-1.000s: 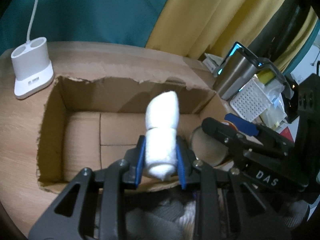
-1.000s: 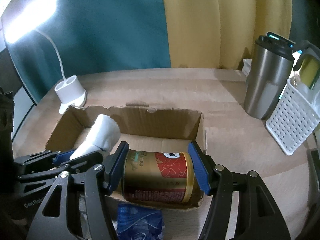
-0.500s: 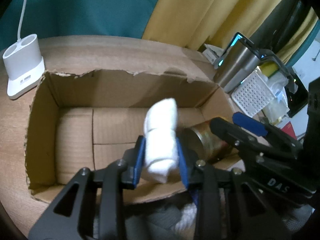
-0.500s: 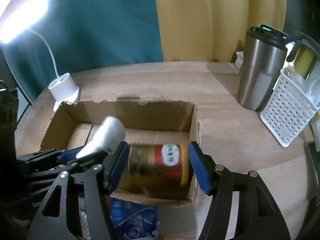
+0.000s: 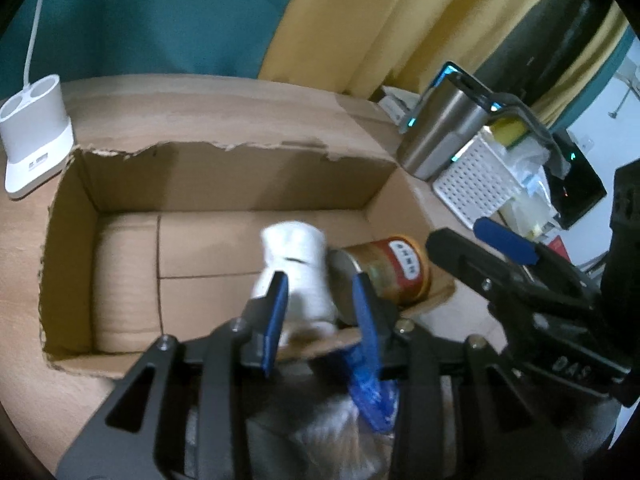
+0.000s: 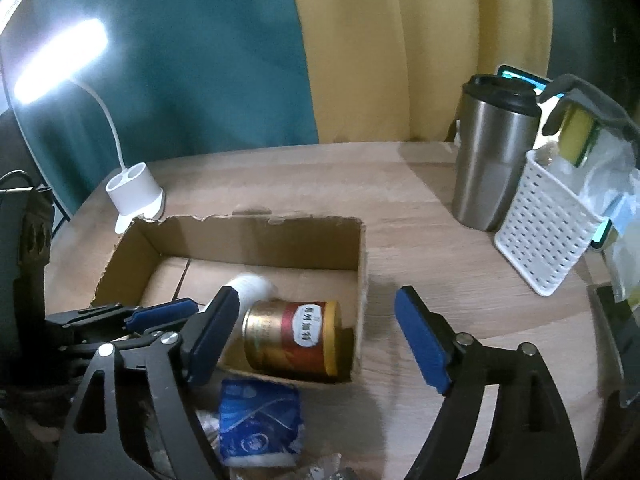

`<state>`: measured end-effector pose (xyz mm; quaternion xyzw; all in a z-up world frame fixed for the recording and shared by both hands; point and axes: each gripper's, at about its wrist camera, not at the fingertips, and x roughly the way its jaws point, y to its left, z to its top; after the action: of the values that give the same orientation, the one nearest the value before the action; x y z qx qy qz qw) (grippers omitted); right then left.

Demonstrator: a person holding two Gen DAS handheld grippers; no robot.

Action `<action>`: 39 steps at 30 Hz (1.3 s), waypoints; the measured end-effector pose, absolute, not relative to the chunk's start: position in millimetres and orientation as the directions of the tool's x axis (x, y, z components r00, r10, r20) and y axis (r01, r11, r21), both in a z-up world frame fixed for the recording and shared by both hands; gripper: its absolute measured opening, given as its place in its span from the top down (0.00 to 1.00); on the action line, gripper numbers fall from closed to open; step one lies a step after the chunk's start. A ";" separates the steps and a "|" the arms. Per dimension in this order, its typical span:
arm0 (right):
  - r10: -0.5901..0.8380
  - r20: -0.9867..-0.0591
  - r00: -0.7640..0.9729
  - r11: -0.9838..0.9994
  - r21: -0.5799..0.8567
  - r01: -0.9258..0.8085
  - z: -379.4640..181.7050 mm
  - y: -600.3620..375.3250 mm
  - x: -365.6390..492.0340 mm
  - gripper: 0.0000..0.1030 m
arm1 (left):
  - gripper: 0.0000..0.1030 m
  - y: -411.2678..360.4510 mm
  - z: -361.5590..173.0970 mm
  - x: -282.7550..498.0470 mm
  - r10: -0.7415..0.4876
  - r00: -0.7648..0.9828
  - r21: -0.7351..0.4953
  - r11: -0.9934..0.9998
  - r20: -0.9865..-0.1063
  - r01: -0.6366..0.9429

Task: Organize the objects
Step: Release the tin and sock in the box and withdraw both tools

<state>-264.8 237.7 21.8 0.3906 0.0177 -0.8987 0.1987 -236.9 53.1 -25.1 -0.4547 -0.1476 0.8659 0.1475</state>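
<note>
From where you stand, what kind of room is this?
Probably a home desk or table: a wooden tabletop backed by curtains, with a desk lamp, a steel travel mug and a cardboard box being filled.

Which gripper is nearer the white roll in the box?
Left. The left gripper has the white roll between its fingers, over the cardboard box. The right gripper is open around the gold-and-red can, which lies beside the roll.

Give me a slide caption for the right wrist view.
Right gripper open above the gold-and-red can lying on its side in the cardboard box, beside the white roll.
</note>
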 end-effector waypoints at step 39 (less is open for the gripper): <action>-0.309 -0.687 -0.658 -0.936 0.097 0.338 24.6 272.6 -186.8 0.19 | 0.42 27.9 2.2 -131.6 0.274 -0.677 -0.295 -0.952 -0.684 -0.086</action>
<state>-186.8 272.6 24.6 0.3735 0.0195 -0.9102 0.1779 -131.6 27.9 2.2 -0.3897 -0.1201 0.9077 0.0991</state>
